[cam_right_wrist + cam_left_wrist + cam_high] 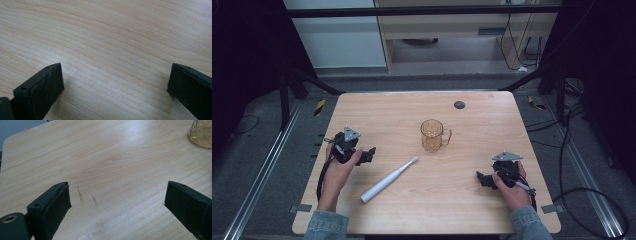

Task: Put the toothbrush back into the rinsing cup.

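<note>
The left gripper [371, 152] and the right gripper [481, 178] rest on the table [482, 115], both with jaws wide apart and empty. The toothbrush [388, 180] lies between them, the cup [433, 135] just behind it.

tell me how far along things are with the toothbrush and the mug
Nothing looks done yet: the white toothbrush lies flat on the table, apart from the amber mug, which stands upright with nothing in it. Nothing is in hand: the left tongs and right tongs are open, with bare wood between their jaws. Grasping and moving either item is all left.
</note>
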Available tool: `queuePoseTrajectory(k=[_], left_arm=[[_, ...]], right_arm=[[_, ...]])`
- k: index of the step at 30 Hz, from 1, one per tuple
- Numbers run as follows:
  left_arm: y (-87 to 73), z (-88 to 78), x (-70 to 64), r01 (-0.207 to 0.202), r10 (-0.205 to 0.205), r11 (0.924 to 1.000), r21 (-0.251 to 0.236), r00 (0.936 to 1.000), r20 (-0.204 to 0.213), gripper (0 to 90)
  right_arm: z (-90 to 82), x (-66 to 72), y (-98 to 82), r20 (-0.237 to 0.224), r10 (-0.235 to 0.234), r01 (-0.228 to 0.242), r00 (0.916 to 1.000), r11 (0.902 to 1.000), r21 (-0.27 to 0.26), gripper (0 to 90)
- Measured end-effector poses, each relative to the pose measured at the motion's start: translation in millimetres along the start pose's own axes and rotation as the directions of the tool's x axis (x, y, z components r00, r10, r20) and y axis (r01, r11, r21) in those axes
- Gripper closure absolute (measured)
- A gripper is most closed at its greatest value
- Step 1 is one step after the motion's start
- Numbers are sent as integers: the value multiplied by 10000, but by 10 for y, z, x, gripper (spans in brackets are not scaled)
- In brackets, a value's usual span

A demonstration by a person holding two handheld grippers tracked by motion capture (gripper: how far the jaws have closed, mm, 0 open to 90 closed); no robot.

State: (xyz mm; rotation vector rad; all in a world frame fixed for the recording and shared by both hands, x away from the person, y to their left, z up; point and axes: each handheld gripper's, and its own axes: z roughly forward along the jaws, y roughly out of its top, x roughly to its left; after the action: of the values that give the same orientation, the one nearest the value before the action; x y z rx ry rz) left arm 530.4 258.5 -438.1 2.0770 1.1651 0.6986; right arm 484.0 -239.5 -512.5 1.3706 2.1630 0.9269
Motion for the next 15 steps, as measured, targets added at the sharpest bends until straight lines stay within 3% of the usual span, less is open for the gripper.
queuePoseTrajectory(k=[4,5,7,14,15], left_arm=[[35,-83,-26,37,-39,9995,299,10000,86,62],[34,-110,-41,120,-129,9967,802,9999,110,72],[28,-123,-57,257,-256,9939,1075,9997,-20,90],[71,-164,-128,131,-161,9928,1193,9996,249,76],[100,-180,-177,27,-49,9946,1039,9998,211,66]], right_arm=[[-1,0,0,-15,3,-3,10000,10000,2,3],[-1,1,0,-10,20,-20,10000,10000,9,3],[-4,3,1,-24,37,-37,10000,10000,18,4],[-1,-1,-2,33,-36,36,10000,10000,-14,5],[-1,-1,-2,33,-37,37,10000,10000,-13,5]])
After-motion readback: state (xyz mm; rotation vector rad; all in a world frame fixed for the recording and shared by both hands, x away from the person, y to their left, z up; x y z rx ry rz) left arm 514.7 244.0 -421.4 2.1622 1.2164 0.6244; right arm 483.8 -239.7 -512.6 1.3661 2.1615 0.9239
